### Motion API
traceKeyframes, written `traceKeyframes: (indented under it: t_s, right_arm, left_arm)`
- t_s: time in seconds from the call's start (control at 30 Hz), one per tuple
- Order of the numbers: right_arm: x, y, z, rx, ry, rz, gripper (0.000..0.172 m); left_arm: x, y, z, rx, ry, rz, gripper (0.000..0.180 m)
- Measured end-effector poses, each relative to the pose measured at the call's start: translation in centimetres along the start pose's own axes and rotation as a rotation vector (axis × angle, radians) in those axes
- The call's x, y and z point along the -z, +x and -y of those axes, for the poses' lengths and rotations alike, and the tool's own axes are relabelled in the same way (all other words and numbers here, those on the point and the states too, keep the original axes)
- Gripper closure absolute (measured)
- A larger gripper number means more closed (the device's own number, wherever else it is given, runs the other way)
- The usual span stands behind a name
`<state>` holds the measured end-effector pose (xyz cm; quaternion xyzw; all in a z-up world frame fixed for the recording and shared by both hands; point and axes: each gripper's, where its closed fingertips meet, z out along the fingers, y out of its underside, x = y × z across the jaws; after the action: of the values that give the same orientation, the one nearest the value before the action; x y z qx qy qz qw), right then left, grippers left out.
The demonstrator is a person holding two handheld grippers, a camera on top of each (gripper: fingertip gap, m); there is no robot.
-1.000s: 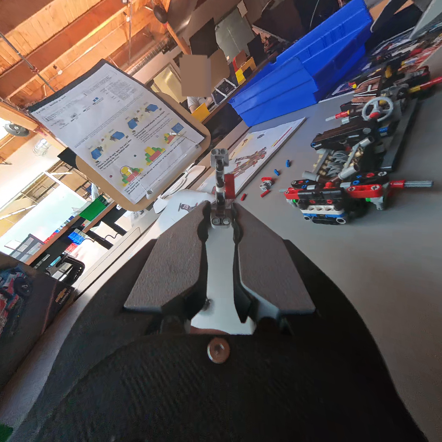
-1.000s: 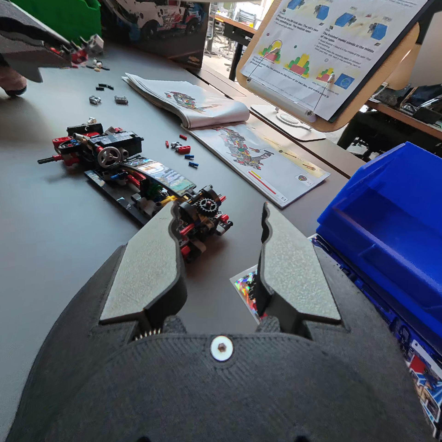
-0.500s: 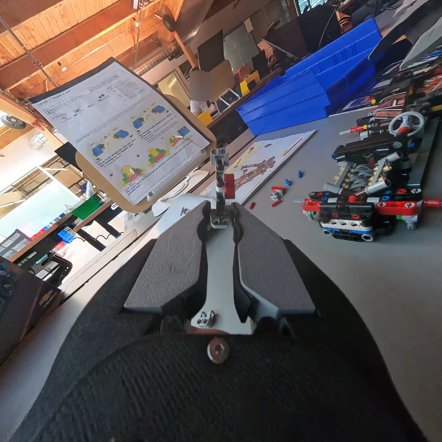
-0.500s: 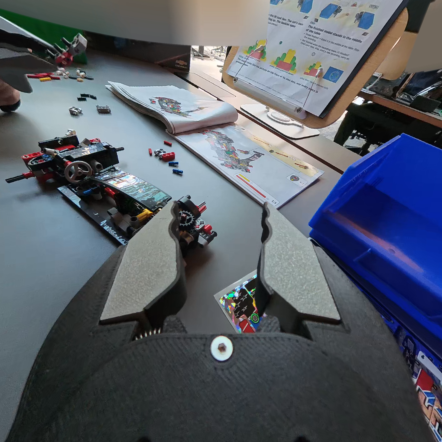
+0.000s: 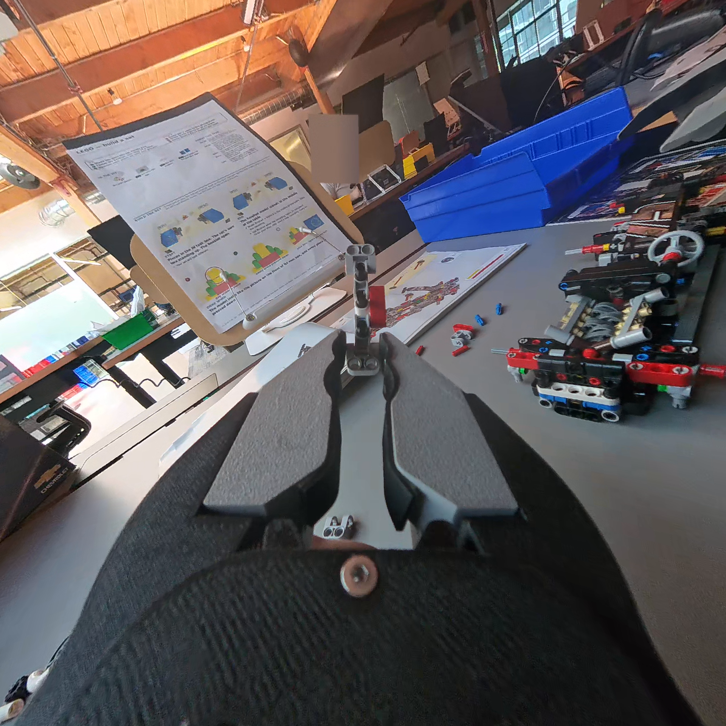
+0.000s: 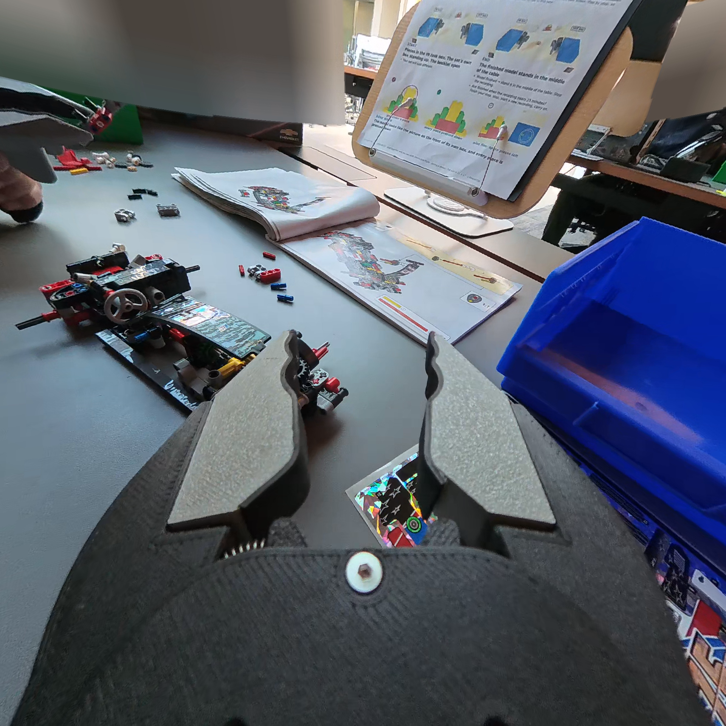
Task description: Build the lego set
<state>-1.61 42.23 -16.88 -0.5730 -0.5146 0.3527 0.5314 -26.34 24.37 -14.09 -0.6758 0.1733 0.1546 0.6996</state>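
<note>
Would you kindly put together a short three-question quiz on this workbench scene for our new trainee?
1. True or false: the left hand-held gripper is shut on a small grey, black and red brick assembly.
2. Multiple choice: what lies beside the right hand-held gripper, to its right? A) a blue bin B) a green bin C) a yellow crate
3. Fill in: the open instruction booklet lies flat on the ____.

Key: 1. True; its fingers close on the grey base. 2. A. 3. Table.
</note>
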Motion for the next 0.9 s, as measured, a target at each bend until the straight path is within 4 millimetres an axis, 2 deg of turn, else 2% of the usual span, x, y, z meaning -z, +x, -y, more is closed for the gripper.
traceKeyframes:
  t_s: [0.5, 0.7, 0.8, 0.9]
  right_arm:
    - [-0.2, 0.3, 0.3, -0.007, 0.023, 0.014, 0.113]
    - [0.3, 0.4, 1.0, -0.078, 0.078, 0.044, 0.114]
    - [0.6, 0.2, 1.3, -0.114, 0.105, 0.075, 0.115]
    - [1.2, -2.1, 1.8, -0.162, 0.123, 0.220, 0.138]
  left_arm:
    - [-0.1, 0.8, 0.0, -0.035, -0.001, -0.043, 0.166]
    - [0.1, 0.6, 0.3, -0.018, 0.014, -0.035, 0.166]
    - [0.2, 1.4, 0.6, -0.037, 0.027, -0.066, 0.166]
    - [0.4, 3.8, 1.8, -0.225, 0.031, -0.097, 0.166]
